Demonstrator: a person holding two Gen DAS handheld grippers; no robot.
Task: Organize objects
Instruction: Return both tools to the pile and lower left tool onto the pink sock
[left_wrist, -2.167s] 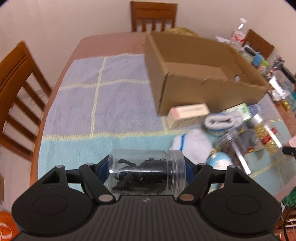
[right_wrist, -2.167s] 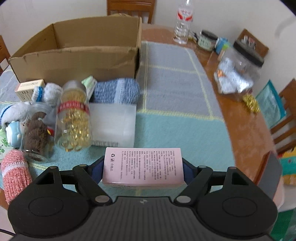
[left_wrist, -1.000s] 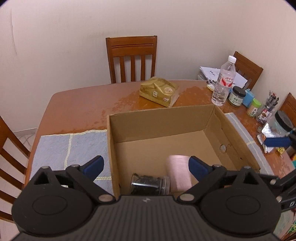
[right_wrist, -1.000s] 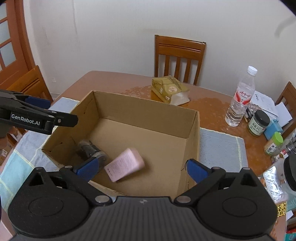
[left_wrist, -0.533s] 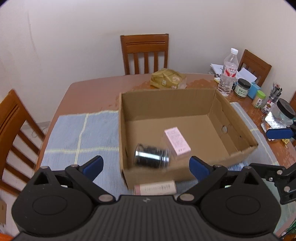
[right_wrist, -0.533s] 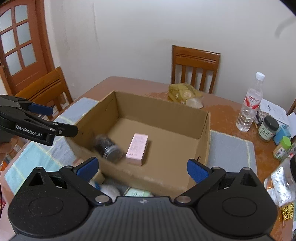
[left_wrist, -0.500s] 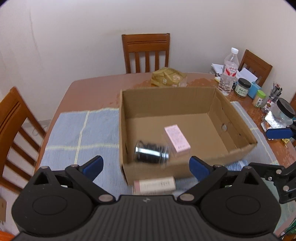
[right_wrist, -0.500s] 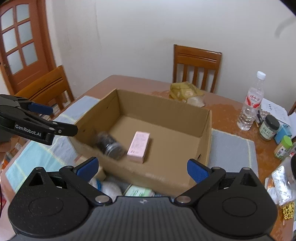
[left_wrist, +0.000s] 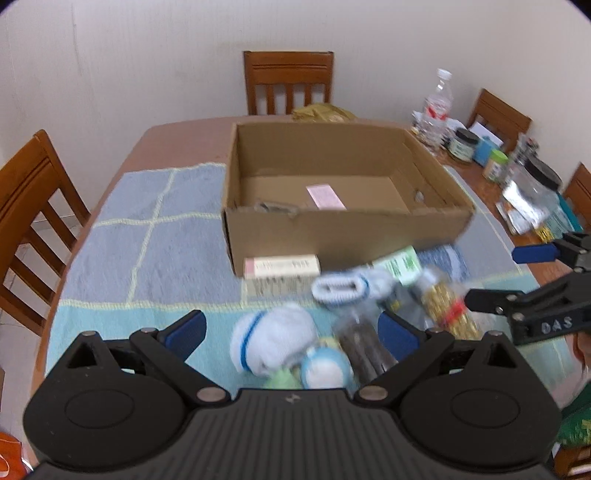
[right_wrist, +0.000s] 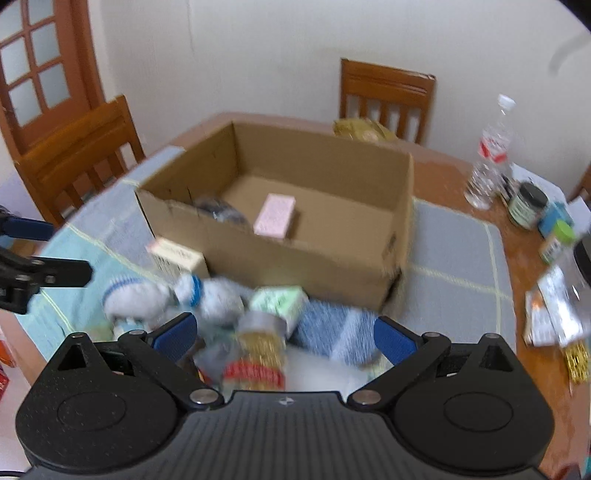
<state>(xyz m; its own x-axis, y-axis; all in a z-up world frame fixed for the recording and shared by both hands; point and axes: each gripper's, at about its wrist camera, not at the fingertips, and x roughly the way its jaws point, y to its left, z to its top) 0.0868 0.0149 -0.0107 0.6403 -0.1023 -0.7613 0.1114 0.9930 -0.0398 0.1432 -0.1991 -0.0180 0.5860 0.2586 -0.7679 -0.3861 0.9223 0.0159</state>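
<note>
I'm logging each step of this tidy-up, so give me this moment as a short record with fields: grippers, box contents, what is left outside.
left gripper: open, holding nothing, above the pile
right gripper: open, holding nothing, above the pile
cardboard box: open-topped, on the mat
in box: pink box; dark jar lying beside it
pile in front of box: white socks, blue cloth, green box, bottle of gold beads
image: blurred by motion

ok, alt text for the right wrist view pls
The open right gripper hovers above a blurred pile of items, among them a jar of gold beads, white socks and a green box, in front of a cardboard box. Inside the box lie a pink box and a dark jar. The left gripper shows at the left edge.
</note>
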